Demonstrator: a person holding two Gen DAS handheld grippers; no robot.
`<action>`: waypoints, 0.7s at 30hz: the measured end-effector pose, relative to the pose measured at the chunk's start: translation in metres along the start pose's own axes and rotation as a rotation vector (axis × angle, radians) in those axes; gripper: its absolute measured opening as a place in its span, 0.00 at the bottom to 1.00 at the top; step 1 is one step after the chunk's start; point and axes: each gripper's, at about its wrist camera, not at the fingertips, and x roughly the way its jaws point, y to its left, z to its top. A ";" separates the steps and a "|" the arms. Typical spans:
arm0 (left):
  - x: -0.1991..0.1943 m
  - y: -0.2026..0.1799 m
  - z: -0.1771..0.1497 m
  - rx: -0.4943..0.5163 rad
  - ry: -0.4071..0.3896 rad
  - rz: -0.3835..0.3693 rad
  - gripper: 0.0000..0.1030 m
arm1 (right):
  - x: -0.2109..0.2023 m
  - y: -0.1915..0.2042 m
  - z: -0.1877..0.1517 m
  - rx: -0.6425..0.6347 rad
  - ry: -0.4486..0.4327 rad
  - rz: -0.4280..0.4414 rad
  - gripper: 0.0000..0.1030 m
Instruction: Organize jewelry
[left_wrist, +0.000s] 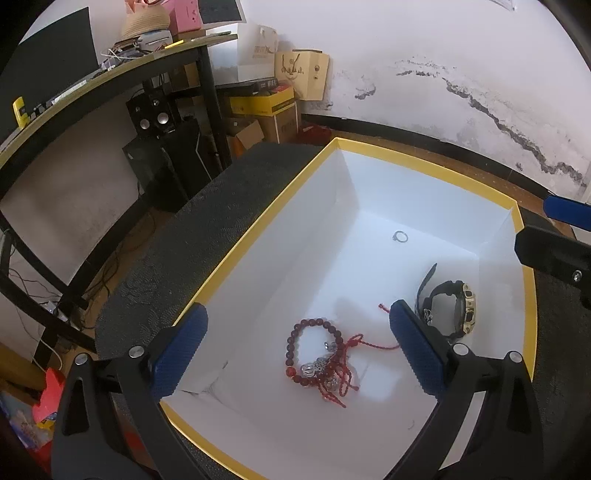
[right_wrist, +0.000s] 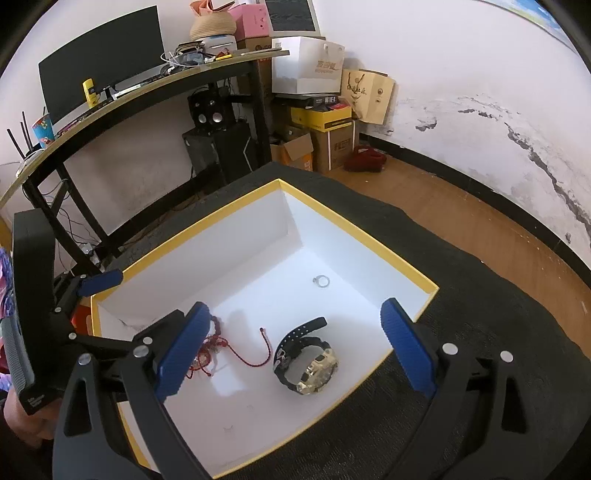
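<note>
Left hand-held gripper: jaws wide apart, nothing clamped, two blue ribbed pads on black arms with round silver bolts. It hangs over the near end of the box. Between and below the pads lies the bead bracelet, on the box floor, not touched.

Right hand-held gripper: also spread wide, empty, same blue textured pads. The watch lies on the box floor below the gap, clear of both pads.

Count in the box:
- 1 bead bracelet: dark red round beads, a ring shape, tangled with red braided cord and a few small silver metal charms. One loose cord end trails toward the watch.
- 1 watch: black perforated strap, bulky gold-tone case, lying on its side.
- 1 ring: thin silver band, flat on the floor near the far wall, well apart from the other two.

Box: 1, rectangular, open top, smooth white card inside, yellow rim. It sits on a dark, coarse-textured mat on the table.

Beyond: wood floor, white wall with cracked, peeling patches, a black-framed desk with a monitor, two speakers underneath, stacked cardboard boxes and paper bags in the corner.
</note>
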 end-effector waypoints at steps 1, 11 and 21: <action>-0.001 0.000 0.000 -0.002 -0.001 -0.001 0.93 | -0.003 -0.001 0.000 0.005 -0.002 0.000 0.88; -0.029 -0.010 0.003 -0.017 -0.085 -0.039 0.94 | -0.065 -0.028 -0.028 0.057 -0.087 -0.059 0.93; -0.075 -0.104 -0.010 0.051 -0.102 -0.298 0.94 | -0.160 -0.095 -0.108 0.196 -0.156 -0.309 0.93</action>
